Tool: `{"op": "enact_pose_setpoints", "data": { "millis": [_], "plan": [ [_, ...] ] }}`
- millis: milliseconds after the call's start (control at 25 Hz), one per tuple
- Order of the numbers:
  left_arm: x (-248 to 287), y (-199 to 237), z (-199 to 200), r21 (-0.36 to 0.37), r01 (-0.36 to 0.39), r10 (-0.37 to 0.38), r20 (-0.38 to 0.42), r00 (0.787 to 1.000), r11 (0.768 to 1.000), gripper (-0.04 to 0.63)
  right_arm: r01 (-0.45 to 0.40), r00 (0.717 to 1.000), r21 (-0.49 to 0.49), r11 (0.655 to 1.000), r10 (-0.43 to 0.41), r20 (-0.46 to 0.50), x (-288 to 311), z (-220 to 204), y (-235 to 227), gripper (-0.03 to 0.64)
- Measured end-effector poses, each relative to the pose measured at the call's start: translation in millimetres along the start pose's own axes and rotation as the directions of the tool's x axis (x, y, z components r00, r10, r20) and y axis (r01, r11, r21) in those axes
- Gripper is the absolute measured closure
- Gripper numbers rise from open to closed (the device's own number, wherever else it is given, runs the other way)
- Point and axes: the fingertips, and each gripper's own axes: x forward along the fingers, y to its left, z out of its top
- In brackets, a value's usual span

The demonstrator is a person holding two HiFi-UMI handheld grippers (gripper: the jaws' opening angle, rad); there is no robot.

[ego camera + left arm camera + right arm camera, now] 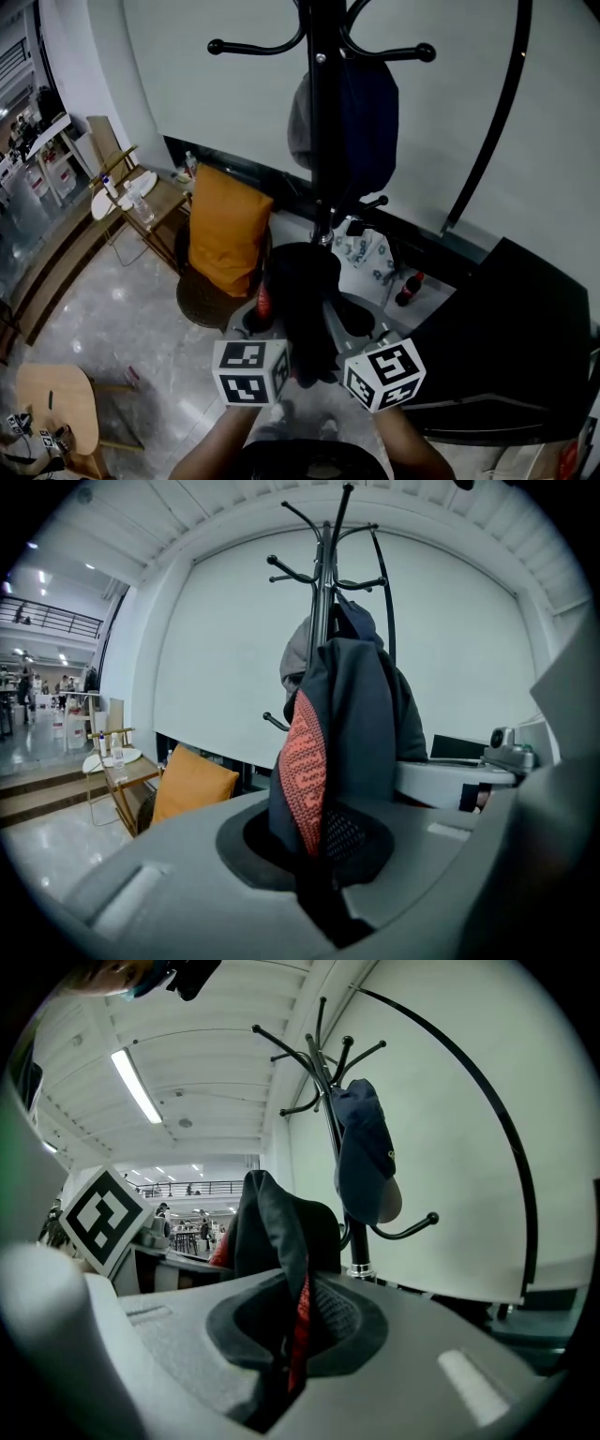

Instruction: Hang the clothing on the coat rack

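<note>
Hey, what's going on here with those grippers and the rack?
A person grips a dark garment with red patterned lining with the left hand-held gripper and the right hand-held gripper, both shut on it. It is held up before the black metal coat rack, not yet on a hook. A dark blue cap hangs there.

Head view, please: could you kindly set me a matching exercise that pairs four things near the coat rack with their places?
1 garment
2 cap
3 cushion
4 bottle

A on the chair
B on the floor near the coat rack
C clamped by the left gripper and the right gripper
D hanging on the coat rack

Pairs: 1-C, 2-D, 3-A, 4-B
</note>
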Motion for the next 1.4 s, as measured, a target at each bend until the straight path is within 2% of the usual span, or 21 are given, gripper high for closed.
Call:
{"op": "enact_pose_setpoints", "data": {
  "millis": [560,1400],
  "plan": [
    [36.2,16.8,14.0,0.033,0.122,-0.122,0.0,0.992,0.992,0.571,0.133,0.991,0.005,0.991,-0.133,0.005,28.7,3.6,-16.5,0.586],
    [73.3,12.2,29.2,0.094,0.258,-0.259,-0.005,0.966,0.961,0.571,0.235,0.971,0.016,0.972,-0.235,0.036,53.6,10.2,-35.4,0.586]
  ]
}}
